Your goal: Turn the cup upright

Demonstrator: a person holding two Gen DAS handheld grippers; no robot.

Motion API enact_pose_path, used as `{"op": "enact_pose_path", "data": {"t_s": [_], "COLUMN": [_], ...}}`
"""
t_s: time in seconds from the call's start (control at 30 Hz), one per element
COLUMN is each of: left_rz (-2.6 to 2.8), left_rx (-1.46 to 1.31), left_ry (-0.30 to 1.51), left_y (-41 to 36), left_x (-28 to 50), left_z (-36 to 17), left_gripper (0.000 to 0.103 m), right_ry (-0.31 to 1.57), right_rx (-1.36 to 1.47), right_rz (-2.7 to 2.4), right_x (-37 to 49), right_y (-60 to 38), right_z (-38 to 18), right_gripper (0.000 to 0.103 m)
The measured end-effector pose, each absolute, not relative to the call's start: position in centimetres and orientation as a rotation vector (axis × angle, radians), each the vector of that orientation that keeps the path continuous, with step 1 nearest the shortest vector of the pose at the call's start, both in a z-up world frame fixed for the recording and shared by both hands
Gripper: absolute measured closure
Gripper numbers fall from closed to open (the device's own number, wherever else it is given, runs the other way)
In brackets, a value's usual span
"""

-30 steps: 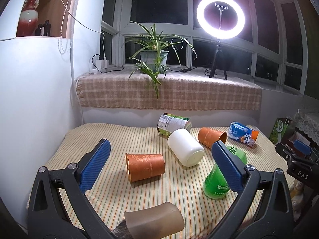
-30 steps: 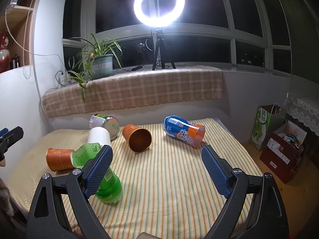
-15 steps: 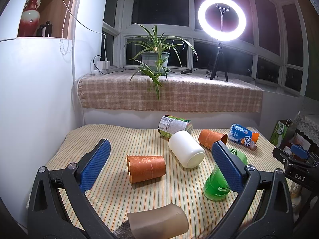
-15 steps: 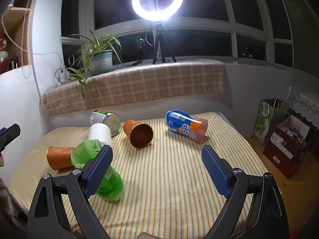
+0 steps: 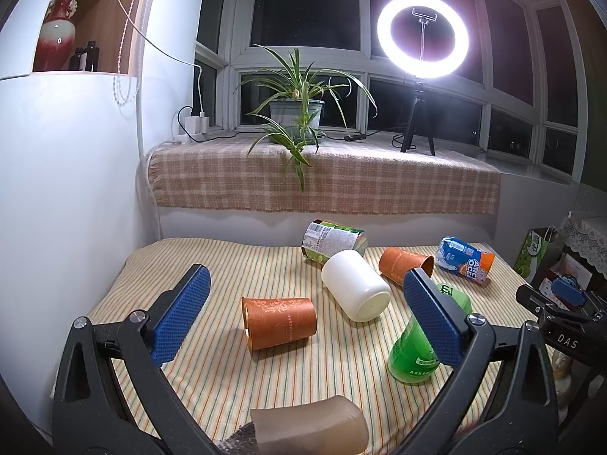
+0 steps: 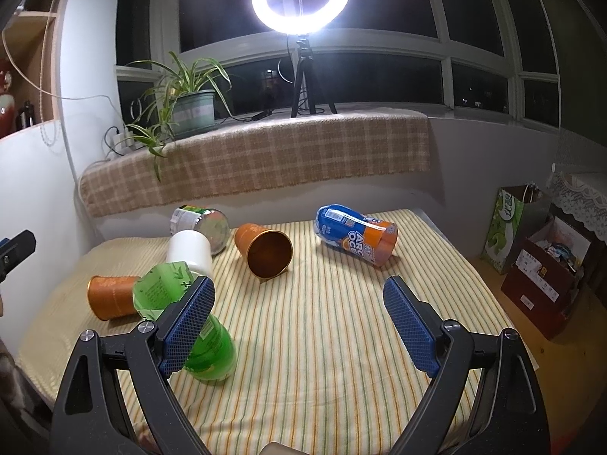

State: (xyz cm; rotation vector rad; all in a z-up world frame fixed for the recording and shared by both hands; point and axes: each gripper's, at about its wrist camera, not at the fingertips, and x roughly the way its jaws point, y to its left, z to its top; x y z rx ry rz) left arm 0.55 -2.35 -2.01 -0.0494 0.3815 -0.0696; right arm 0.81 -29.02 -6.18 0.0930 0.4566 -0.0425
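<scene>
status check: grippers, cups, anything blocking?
Left gripper open, empty. Right gripper open, empty. Nearest orange cup lies on its side between left's fingers, untouched. White cup close beside; approach open.

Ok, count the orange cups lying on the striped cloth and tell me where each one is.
2, both on their sides. One orange cup lies near the left claw, on the cloth's left side. The other lies mid-table by the white cup. More could hide behind the green bottle.
</scene>
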Motion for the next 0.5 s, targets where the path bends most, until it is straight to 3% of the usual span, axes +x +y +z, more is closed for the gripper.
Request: {"op": "enact_pose_path", "data": {"t_s": [0.5], "left_rz": [-0.071], "left_rx": [-0.047], "left_ry": [0.378], "left_y": [-2.12], "left_x": [0.54], "left_z": [-1.98], "left_gripper": [0.0], "right_ry": [0.476], "right_rx": [0.089], "right_rz": [-0.038], "right_x": [1.07], "right_y": [-28.79], "right_z": [-6.59], "right_gripper": [0.012]}}
